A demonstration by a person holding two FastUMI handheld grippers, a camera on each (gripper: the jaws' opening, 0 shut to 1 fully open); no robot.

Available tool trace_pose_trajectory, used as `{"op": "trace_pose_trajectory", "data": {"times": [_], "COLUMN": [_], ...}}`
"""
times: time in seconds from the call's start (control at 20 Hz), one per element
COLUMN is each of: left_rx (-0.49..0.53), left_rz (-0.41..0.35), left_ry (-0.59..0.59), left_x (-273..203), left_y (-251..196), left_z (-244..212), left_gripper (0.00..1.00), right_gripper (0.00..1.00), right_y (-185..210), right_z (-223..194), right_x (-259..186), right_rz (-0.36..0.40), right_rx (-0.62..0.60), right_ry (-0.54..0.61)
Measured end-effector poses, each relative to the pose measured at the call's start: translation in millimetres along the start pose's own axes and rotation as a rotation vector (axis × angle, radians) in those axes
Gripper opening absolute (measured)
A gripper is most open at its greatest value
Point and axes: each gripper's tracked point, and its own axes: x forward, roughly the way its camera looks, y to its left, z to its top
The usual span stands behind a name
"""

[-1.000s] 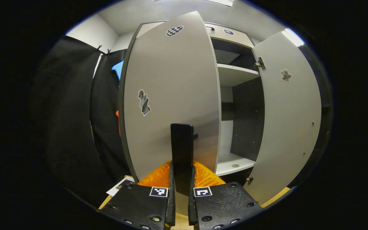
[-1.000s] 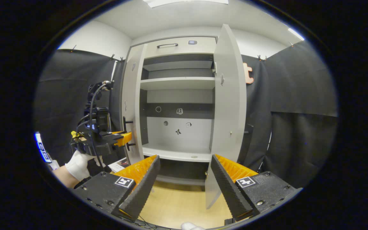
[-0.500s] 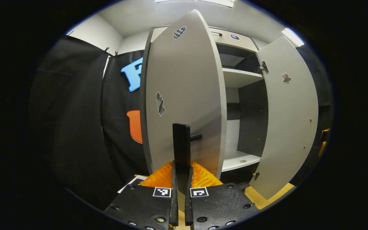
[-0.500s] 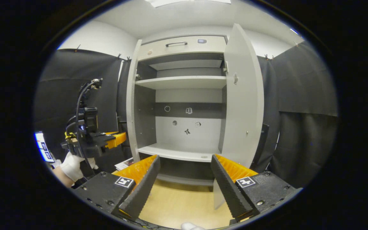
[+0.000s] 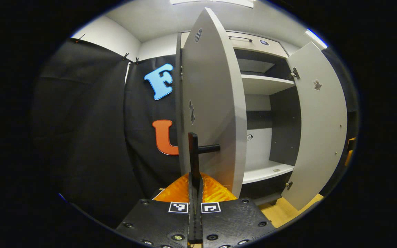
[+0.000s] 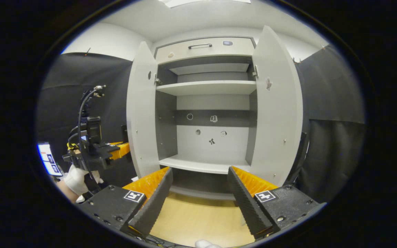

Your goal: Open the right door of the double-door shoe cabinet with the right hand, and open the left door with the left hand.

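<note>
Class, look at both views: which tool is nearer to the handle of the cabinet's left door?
Left. The left tool is shut on the left door's handle. The right tool hangs open, back from the cabinet, facing its shelves, apart from that handle.

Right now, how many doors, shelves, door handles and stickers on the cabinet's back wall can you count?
Doors: 2, left door, right door
Shelves: 2, upper shelf, lower shelf
Door handles: 1, left door's handle
Back-wall stickers: 5
Total: 10
</note>
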Motion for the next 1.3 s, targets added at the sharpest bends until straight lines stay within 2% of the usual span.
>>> {"op": "trace_pose_trajectory", "data": {"times": [0.25,0.35,0.85,0.9,0.95,1.0,1.3], "left_rx": [0.018,-0.014,-0.019,-0.016,-0.015,-0.018,0.07], "left_rz": [0.047,0.02,-0.07,-0.072,-0.072,-0.073,-0.022], "left_ry": [0.0,0.008,-0.006,-0.005,-0.007,-0.009,0.004], "left_x": [-1.8,-0.6,3.6,2.8,4.0,2.3,-10.0], "left_y": [39.6,46.7,63.6,63.5,63.0,62.8,72.5], "left_z": [-4.2,-5.1,-4.0,-4.5,-5.5,-5.6,-11.4], "left_gripper": [0.0,0.0,0.0,0.08,0.09,0.0,0.05], "right_gripper": [1.0,1.0,1.0,1.0,1.0,1.0,1.0], "right_y": [15.1,19.9,32.6,34.0,35.1,35.9,34.4], "right_z": [-1.2,-2.0,-2.7,-3.2,-3.0,-3.7,-3.0], "right_x": [7.5,5.2,4.1,3.8,3.3,3.1,0.9], "right_rz": [0.025,0.027,0.024,0.023,0.024,0.023,0.018], "right_rx": [-0.006,-0.004,0.002,0.002,0.002,-0.001,-0.003], "right_ry": [0.006,0.006,0.017,0.018,0.017,0.019,0.018]}}
